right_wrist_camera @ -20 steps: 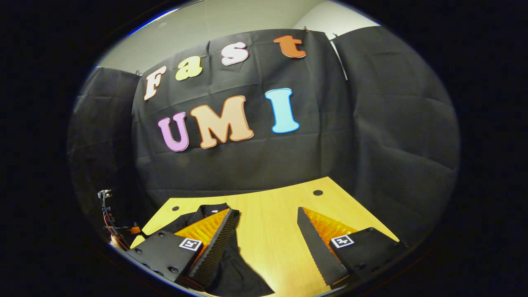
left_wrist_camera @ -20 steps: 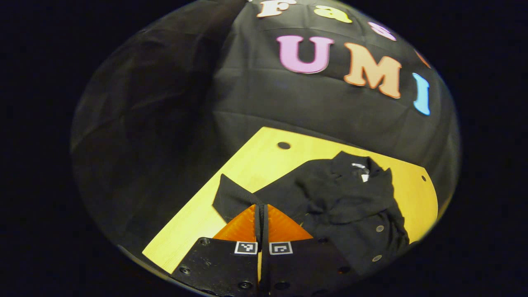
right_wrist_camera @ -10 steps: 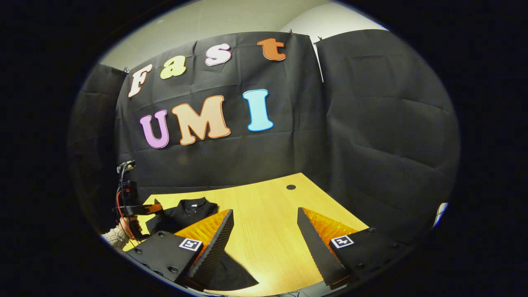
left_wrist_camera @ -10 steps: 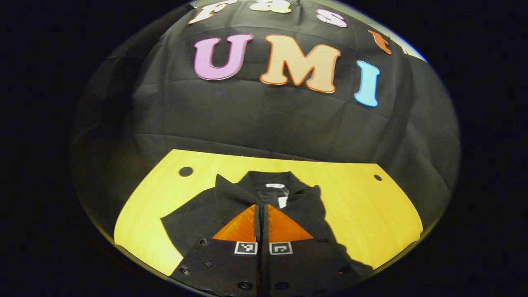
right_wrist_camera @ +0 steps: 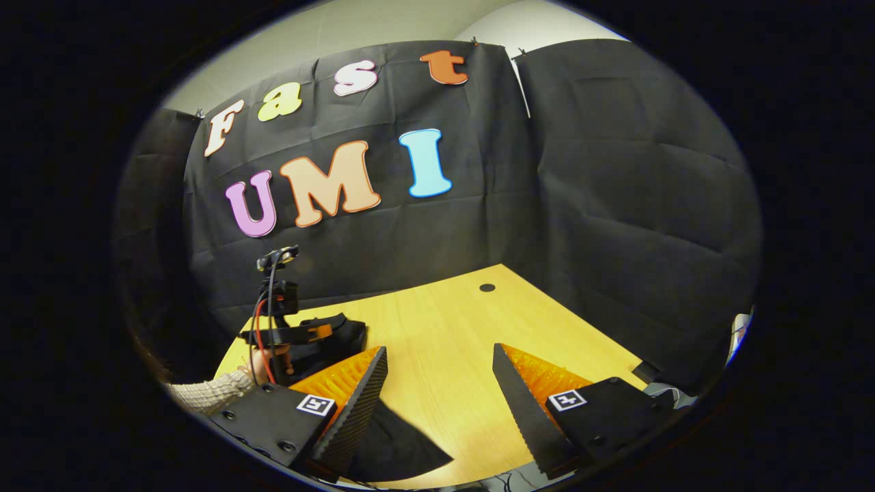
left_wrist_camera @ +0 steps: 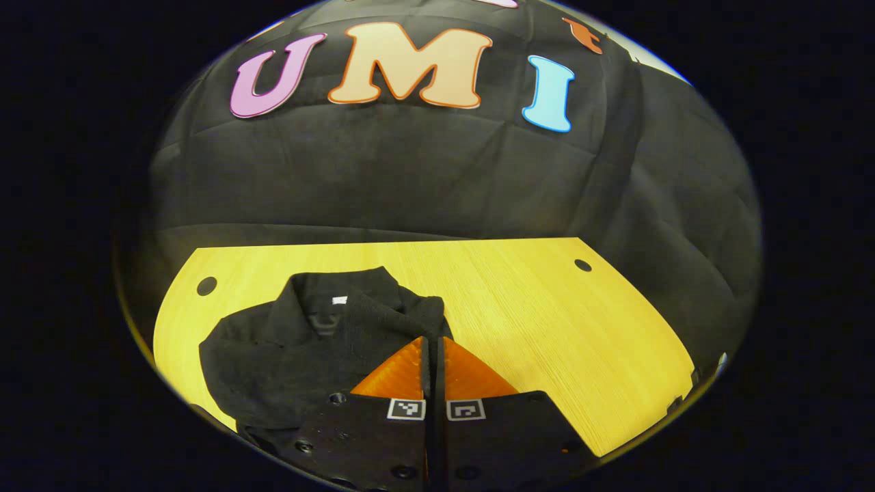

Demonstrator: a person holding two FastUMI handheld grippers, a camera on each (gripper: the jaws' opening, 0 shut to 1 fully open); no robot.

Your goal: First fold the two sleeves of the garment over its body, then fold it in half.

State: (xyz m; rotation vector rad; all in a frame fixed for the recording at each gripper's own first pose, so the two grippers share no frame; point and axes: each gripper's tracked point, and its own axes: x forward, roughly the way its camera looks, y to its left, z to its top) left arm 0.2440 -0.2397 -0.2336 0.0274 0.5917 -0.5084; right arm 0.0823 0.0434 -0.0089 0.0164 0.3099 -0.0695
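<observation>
Table [left_wrist_camera: 547, 321] of pale wood took up the floor of the booth, and on its left part, as your left gripper's camera saw it, lay the black garment [left_wrist_camera: 287, 342]. It lay with its collar toward the back wall and its hem toward you, so its long axis ran away from you, front to back. The body looked bunched rather than flat, and one fold of dark cloth already lay across the chest beside the collar.

The garment sat just ahead and to the left of your left gripper [left_wrist_camera: 433, 348], so that hand was plainly the nearer one. In the right gripper view only a dark corner of cloth [right_wrist_camera: 403, 444] reached the near table edge, below and between that gripper's fingers, while the rest lay off to the left behind your other tool [right_wrist_camera: 294, 331].

Your left gripper had its two orange fingers [left_wrist_camera: 400, 372] pressed together, with only a thin dark line between them. You could not tell from that view whether a bit of sleeve was pinched in there, since the cloth was as dark as the gap. Your right gripper [right_wrist_camera: 441, 393] stood wide open over bare wood, holding nothing and touching nothing.

Judging by the lie of things, the sleeve folding was likely under way, not finished.
</observation>
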